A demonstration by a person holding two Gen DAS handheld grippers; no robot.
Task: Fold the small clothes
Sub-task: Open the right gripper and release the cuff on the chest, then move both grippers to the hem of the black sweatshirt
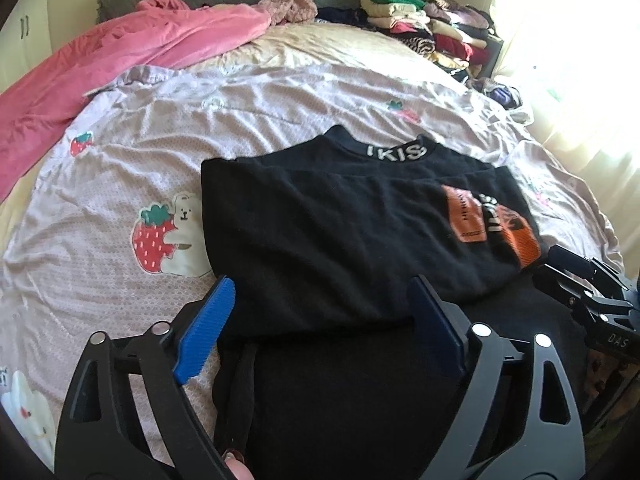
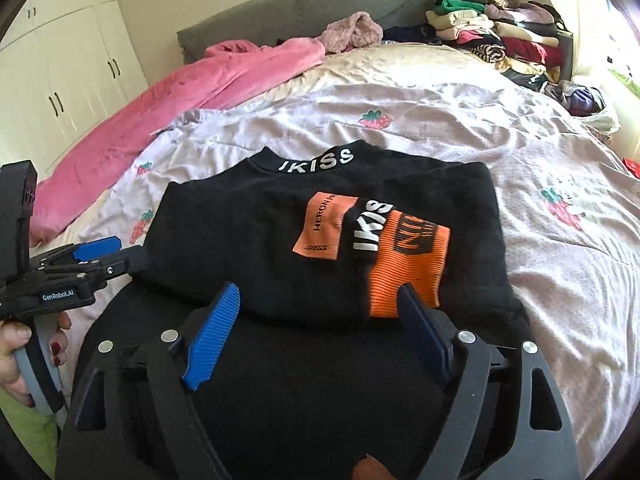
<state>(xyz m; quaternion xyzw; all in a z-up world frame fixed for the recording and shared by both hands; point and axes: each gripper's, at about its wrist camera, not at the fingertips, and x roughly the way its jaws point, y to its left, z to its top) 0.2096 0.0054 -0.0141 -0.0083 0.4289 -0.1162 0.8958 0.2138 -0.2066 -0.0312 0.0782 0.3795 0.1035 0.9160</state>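
Observation:
A black top (image 1: 340,216) with a white "IKISS" collar (image 2: 316,162) and orange patches (image 2: 408,264) lies folded on the bed, its upper half doubled over the lower part. My left gripper (image 1: 322,284) hovers open over the near left edge of the fold, blue pads (image 1: 208,328) wide apart and clear of the cloth. My right gripper (image 2: 318,288) is open too, above the near edge by the orange patch. Each gripper shows in the other's view: the left gripper (image 2: 108,256) at the left, the right gripper (image 1: 568,264) at the right.
The bed has a pale strawberry-print sheet (image 1: 120,184). A pink blanket (image 1: 120,52) lies along the far left. Stacks of folded clothes (image 1: 432,28) sit at the far right by the grey headboard (image 2: 320,12). White wardrobe doors (image 2: 60,72) stand left. A hand (image 2: 16,344) holds the left gripper's handle.

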